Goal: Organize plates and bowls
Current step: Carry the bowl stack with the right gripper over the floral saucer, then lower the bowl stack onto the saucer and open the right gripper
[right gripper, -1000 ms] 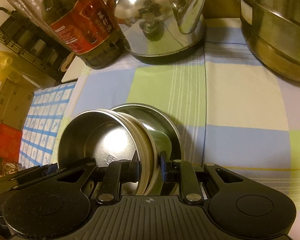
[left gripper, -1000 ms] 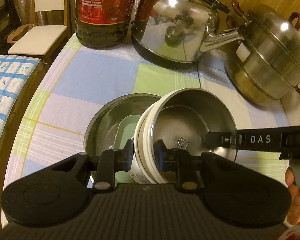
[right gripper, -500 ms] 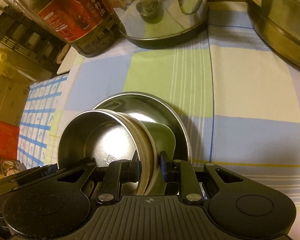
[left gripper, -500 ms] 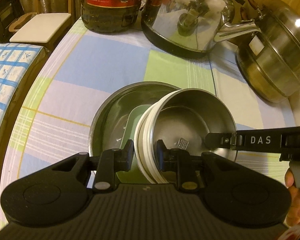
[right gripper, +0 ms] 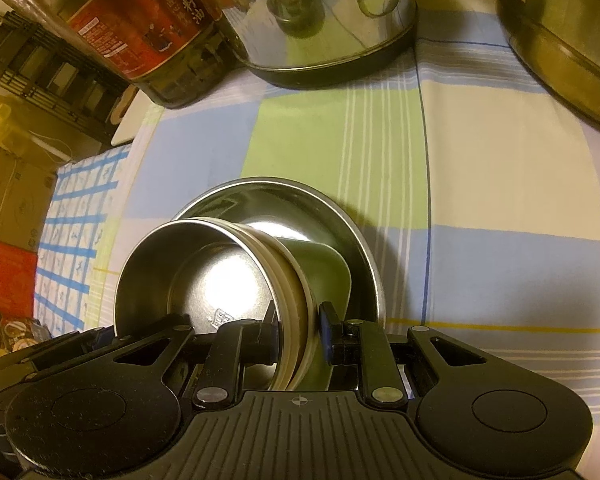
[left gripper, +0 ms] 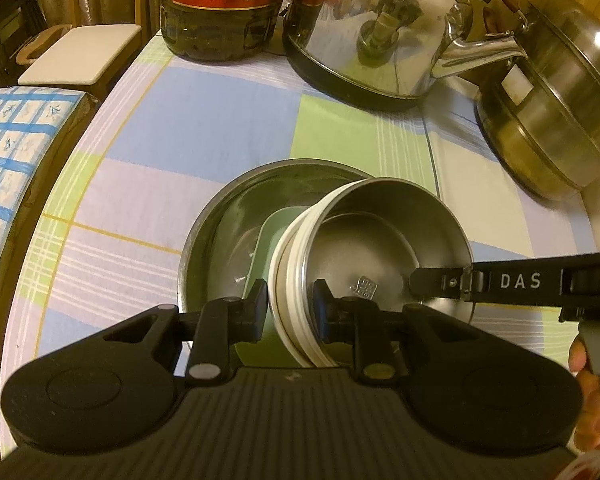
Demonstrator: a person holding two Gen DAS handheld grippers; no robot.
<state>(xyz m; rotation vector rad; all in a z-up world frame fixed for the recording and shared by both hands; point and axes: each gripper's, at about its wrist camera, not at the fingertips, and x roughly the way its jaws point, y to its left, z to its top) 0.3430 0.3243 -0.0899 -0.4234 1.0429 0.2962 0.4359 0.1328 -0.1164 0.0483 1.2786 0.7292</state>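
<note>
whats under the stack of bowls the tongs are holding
A green dish sits under the bowl stack, inside a wide steel plate on the tablecloth. The stack and tongs hide most of the dish.

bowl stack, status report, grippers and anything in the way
Left gripper and right gripper both shut on bowl stack rim, opposite sides. Stack tilted over steel basin, green dish inside. Kettle and steamer pot stand well behind.

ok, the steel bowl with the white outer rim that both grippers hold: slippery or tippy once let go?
Likely slippery: the steel bowl with the white outer rim is polished, and the left gripper and right gripper pinch only its thin wall. Probably tippy: it hangs tilted over a green square dish inside the wide steel basin. Looks rigid.
</note>
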